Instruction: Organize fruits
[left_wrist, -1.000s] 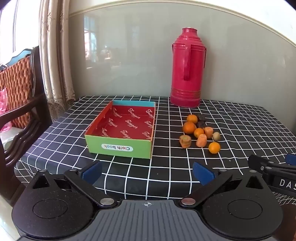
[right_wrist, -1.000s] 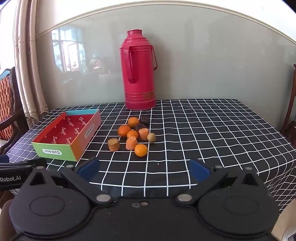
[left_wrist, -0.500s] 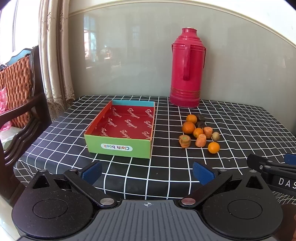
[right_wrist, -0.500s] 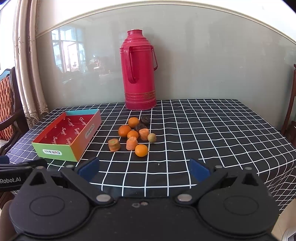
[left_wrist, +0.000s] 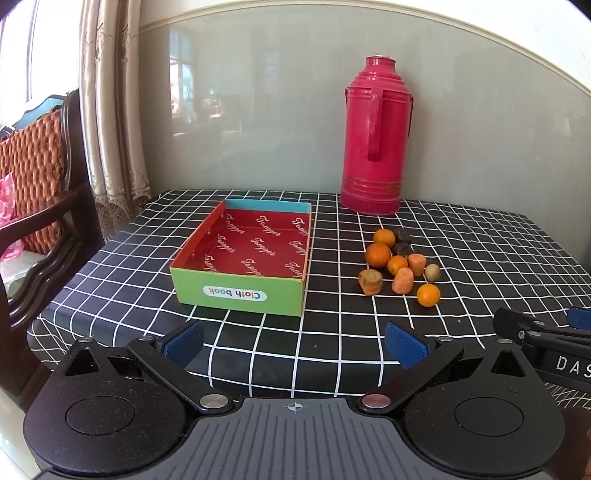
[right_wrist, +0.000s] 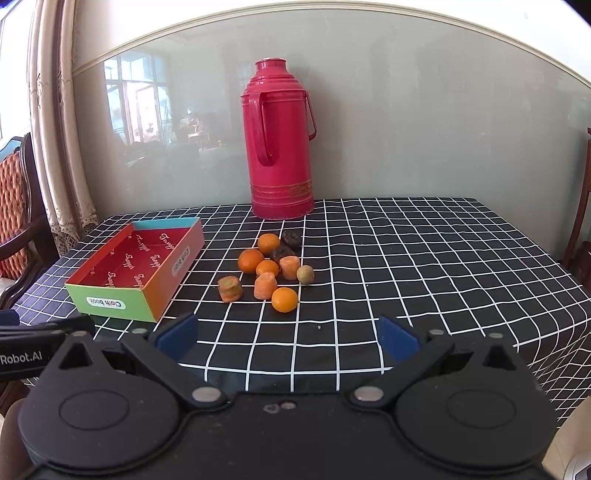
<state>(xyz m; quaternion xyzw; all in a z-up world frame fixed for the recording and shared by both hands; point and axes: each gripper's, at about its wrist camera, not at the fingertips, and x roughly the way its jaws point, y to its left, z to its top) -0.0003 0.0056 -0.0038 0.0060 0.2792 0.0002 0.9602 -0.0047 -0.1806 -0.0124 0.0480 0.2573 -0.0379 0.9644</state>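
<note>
A shallow cardboard box (left_wrist: 243, 258) (right_wrist: 140, 269) with a red patterned inside and a green front wall lies on the checked tablecloth with nothing in it. To its right is a cluster of small fruits (left_wrist: 400, 264) (right_wrist: 269, 269): several oranges, orange carrot chunks, two dark pieces and a small greenish ball. The nearest orange (left_wrist: 428, 294) (right_wrist: 284, 299) lies at the front of the cluster. My left gripper (left_wrist: 295, 341) hangs open at the table's near edge, in front of the box. My right gripper (right_wrist: 286, 338) is open too, in front of the fruits. Nothing sits between either pair of fingers.
A tall red thermos flask (left_wrist: 376, 140) (right_wrist: 280, 140) stands at the back of the table against the glossy wall. A wooden chair with an orange cushion (left_wrist: 29, 177) and a curtain (left_wrist: 110, 110) are on the left. Another chair's edge (right_wrist: 580, 221) shows on the right.
Both grippers have barely moved; the views have shifted only slightly. Nothing on the table has moved.
</note>
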